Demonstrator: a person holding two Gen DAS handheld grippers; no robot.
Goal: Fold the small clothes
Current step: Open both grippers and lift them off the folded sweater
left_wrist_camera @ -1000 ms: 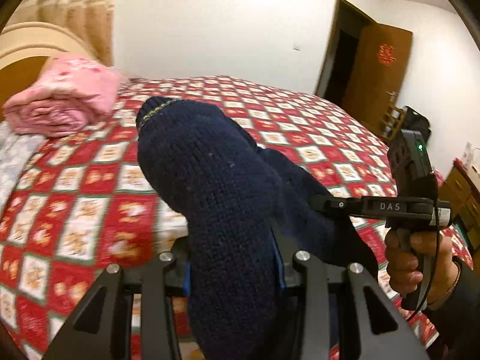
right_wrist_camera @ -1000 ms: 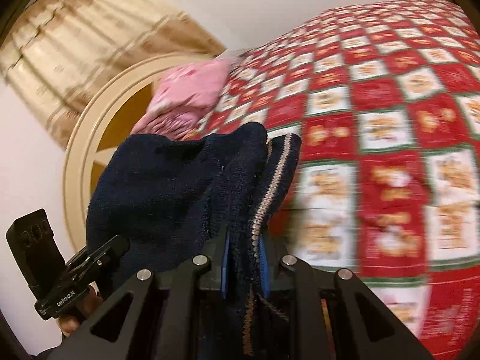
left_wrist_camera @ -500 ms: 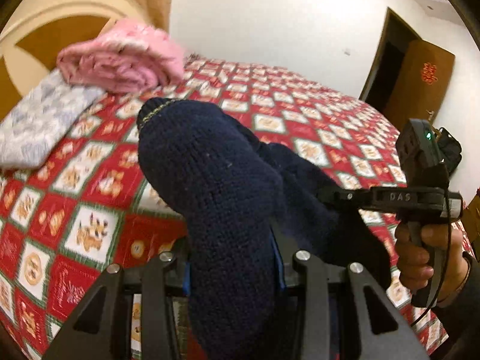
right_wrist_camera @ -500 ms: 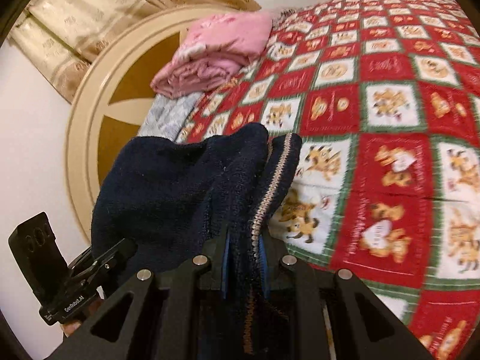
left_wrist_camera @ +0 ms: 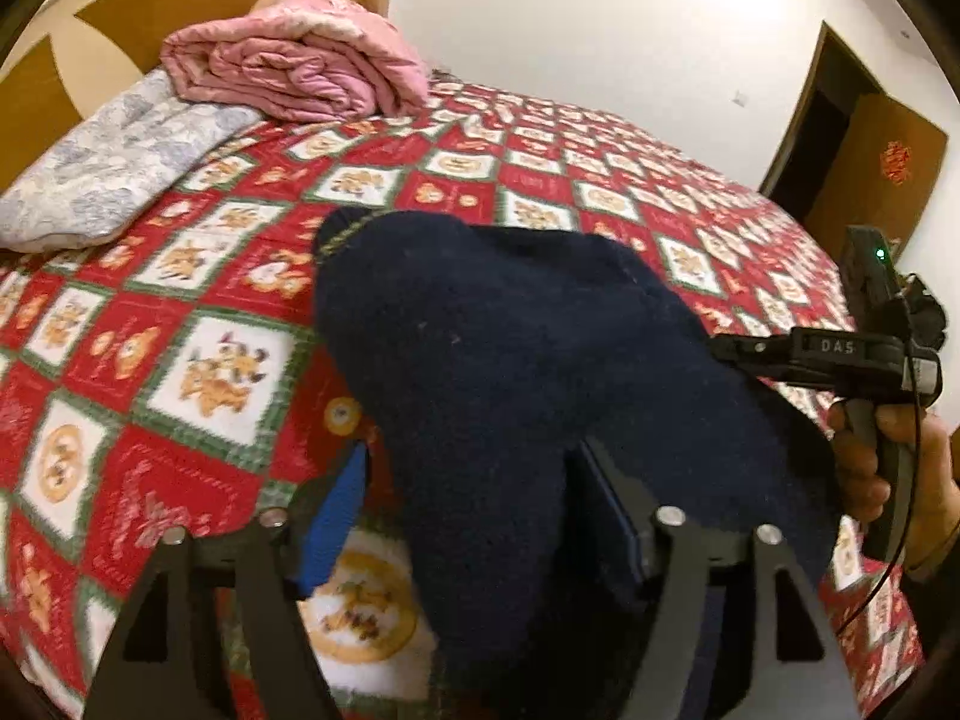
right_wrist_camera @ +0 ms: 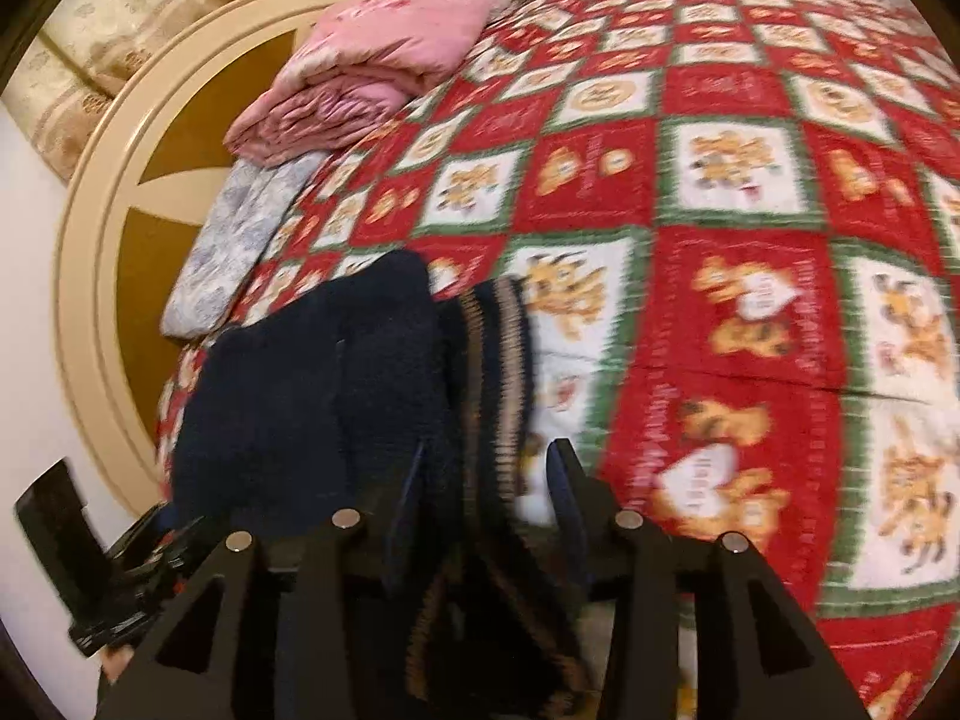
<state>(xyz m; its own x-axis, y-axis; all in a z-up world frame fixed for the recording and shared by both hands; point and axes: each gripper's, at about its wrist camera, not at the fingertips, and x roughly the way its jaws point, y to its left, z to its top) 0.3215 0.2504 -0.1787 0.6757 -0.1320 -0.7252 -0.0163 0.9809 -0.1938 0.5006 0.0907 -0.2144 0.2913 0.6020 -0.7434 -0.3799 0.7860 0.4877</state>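
The dark navy knitted garment (left_wrist_camera: 528, 360) lies bunched between the fingers of the left gripper (left_wrist_camera: 474, 498), whose jaws stand parted with a clear gap showing beside the blue pad on one finger, so the knit passes through without being pinched. In the right wrist view the same garment (right_wrist_camera: 312, 384) hangs through the right gripper (right_wrist_camera: 486, 480), its striped tan-and-navy cuff (right_wrist_camera: 504, 360) just ahead of the fingers; those jaws are also spread apart, with bedspread visible between the cuff and one finger. The garment sits above the red, white and green patterned bedspread (left_wrist_camera: 198, 312), and whether its underside touches the bedspread cannot be told, since the knit hides that part. Beyond the garment, toward the rounded cream and brown headboard (right_wrist_camera: 108, 222), a folded pink quilt (left_wrist_camera: 294, 72) rests partly on a pale grey-blue pillow (left_wrist_camera: 114, 162). In the left wrist view the person's right hand (left_wrist_camera: 888, 468) holds the handle of the other tool beside the garment, and its fingertips are hidden behind the knit. The right wrist view is blurred, and the lower part of the garment is cut off by the gripper body in both views.
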